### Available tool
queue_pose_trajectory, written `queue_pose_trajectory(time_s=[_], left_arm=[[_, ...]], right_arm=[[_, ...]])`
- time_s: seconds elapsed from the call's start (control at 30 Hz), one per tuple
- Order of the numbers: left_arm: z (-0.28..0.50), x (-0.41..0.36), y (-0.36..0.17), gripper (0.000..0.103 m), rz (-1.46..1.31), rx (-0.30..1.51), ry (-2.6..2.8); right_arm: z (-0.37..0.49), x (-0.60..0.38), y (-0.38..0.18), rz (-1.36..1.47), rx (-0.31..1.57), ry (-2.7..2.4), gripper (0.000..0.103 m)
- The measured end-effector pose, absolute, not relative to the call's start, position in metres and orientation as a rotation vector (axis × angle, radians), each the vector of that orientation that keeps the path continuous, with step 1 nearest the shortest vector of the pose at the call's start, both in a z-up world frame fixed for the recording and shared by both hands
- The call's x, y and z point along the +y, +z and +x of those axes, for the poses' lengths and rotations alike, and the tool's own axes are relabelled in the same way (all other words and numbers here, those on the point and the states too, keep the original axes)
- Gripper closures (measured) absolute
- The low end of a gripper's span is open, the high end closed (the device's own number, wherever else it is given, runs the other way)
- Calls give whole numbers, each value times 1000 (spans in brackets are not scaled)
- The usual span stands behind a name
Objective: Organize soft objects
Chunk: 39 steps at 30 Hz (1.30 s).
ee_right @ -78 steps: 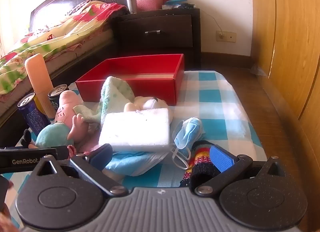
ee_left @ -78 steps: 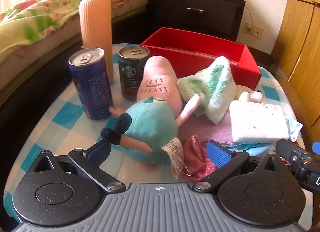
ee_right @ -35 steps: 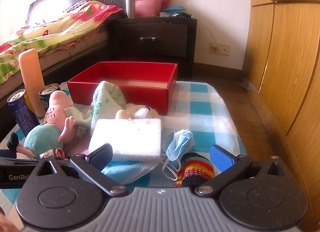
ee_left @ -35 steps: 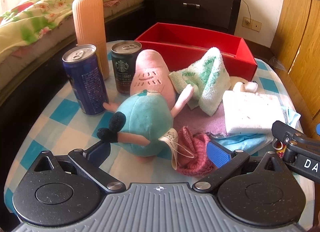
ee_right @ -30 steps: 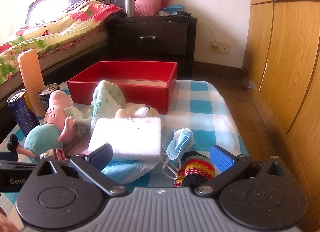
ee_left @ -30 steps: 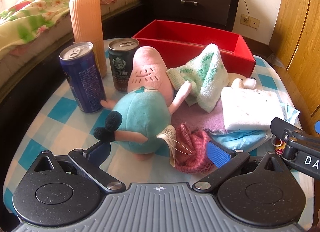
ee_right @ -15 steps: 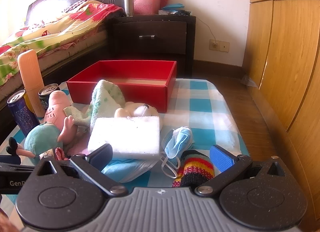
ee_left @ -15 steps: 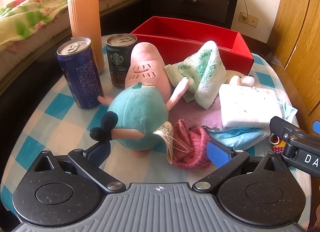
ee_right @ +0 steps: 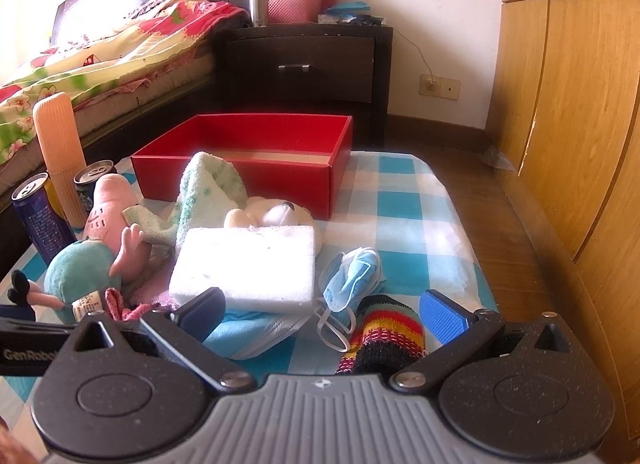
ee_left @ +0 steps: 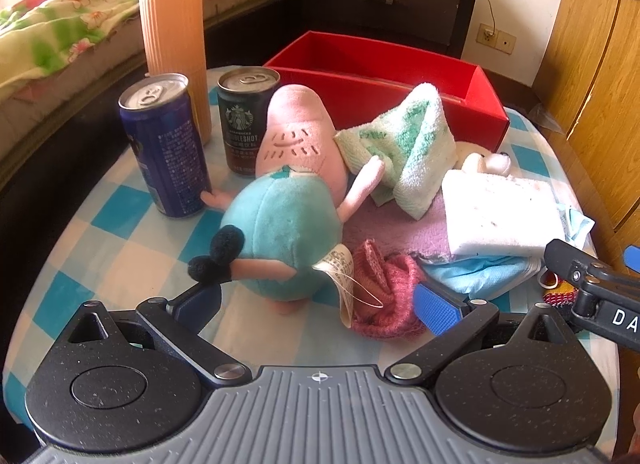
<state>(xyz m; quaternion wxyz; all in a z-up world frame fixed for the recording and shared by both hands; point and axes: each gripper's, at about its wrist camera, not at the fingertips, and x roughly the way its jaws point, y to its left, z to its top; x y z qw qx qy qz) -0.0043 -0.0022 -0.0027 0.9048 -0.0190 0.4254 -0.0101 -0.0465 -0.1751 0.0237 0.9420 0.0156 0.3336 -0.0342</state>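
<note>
A teal and pink plush pig (ee_left: 288,232) lies on the checkered table just past my open, empty left gripper (ee_left: 316,302), with a pink knit sock (ee_left: 384,296) by its right finger. Behind are a green-white towel (ee_left: 408,152), a white sponge block (ee_left: 496,208), a purple cloth (ee_left: 392,232) and blue face masks (ee_right: 352,276). A striped knit sock (ee_right: 384,336) lies between the fingers of my open, empty right gripper (ee_right: 324,314). A white plush (ee_right: 272,216) sits behind the sponge. The open red box (ee_right: 248,160) stands at the back.
A blue can (ee_left: 164,152), a Starbucks can (ee_left: 244,120) and a tall peach ribbed holder (ee_left: 174,44) stand at the table's left. A bed (ee_right: 100,64) lies to the left, a dark nightstand (ee_right: 304,60) behind, wooden wardrobe doors (ee_right: 568,104) to the right.
Both grippers have drawn back slightly from the pile and stayed open. The objects on the table have not moved.
</note>
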Motion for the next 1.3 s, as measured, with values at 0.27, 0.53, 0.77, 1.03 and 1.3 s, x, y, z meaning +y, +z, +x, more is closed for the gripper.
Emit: queue_pose_trajectory(time_s=[0.27, 0.53, 0.77, 1.03, 1.3], left_arm=[[-8, 12, -1, 6, -34, 879, -46], [-7, 24, 4, 6, -70, 884, -131], [-5, 30, 5, 6, -127, 913, -191], [-3, 36, -1, 6, -186, 973, -238], [-3, 36, 1, 6, -184, 990, -255]], right_arm=[[-38, -179, 22, -18, 723, -26, 19], [-7, -173, 34, -223, 716, 290, 18], [16, -141, 34, -590, 677, 581, 19], [42, -115, 7, -809, 805, 792, 26], [51, -117, 0, -724, 918, 760, 52]])
